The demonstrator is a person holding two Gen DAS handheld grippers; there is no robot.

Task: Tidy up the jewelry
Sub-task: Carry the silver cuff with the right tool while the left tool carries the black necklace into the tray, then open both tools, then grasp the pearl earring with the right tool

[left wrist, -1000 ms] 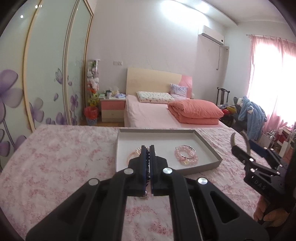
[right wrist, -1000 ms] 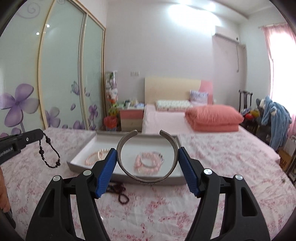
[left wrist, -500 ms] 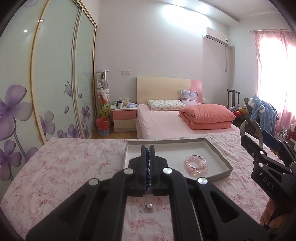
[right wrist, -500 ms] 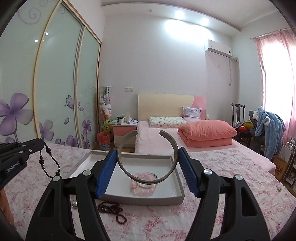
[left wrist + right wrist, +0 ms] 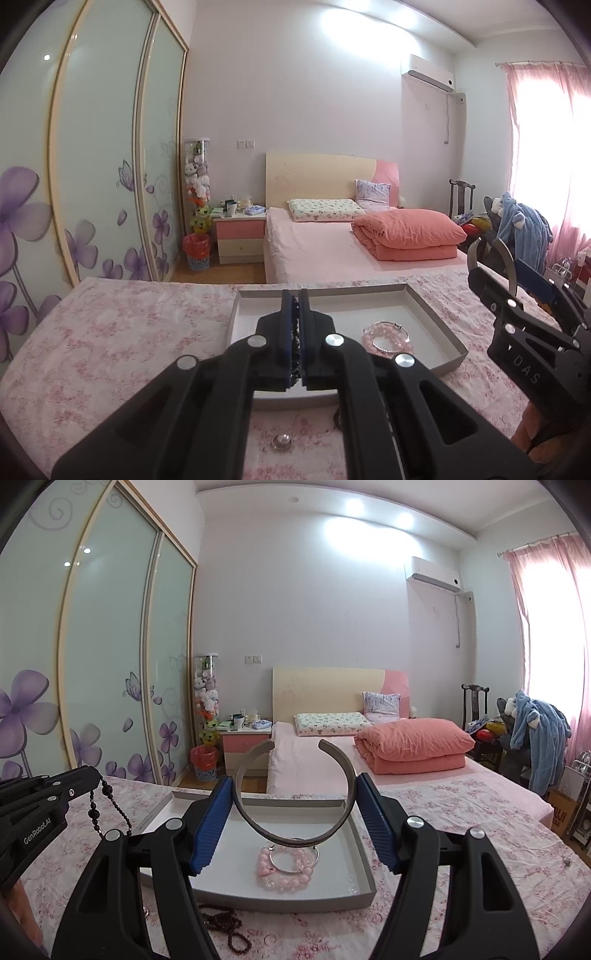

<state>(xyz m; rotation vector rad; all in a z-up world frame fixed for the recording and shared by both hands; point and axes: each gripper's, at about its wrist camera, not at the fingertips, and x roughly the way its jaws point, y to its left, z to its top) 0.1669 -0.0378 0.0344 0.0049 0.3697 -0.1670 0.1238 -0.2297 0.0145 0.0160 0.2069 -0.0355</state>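
Note:
A grey-rimmed white tray [image 5: 432,314] [image 5: 364,853] lies on the pink floral cloth. A pink bead bracelet with a thin silver bangle [image 5: 386,334] [image 5: 290,867] lies in it. My left gripper [image 5: 294,332] is shut on a dark bead string [image 5: 294,325], which hangs from it in the right wrist view [image 5: 107,805], above the tray's left side. My right gripper [image 5: 295,797] is shut on an open silver cuff bangle [image 5: 295,834], held above the tray; it shows at right in the left wrist view [image 5: 495,273].
A dark red bead strand [image 5: 225,923] lies on the cloth in front of the tray. A small round silver piece [image 5: 281,441] lies near the front edge. A bed [image 5: 332,243] and sliding wardrobe doors [image 5: 92,166] stand beyond the table.
Both grippers have risen and tilted up with their pieces, moving over the tray. The pearl bracelet seen earlier in the tray's left part is hidden behind my left gripper.

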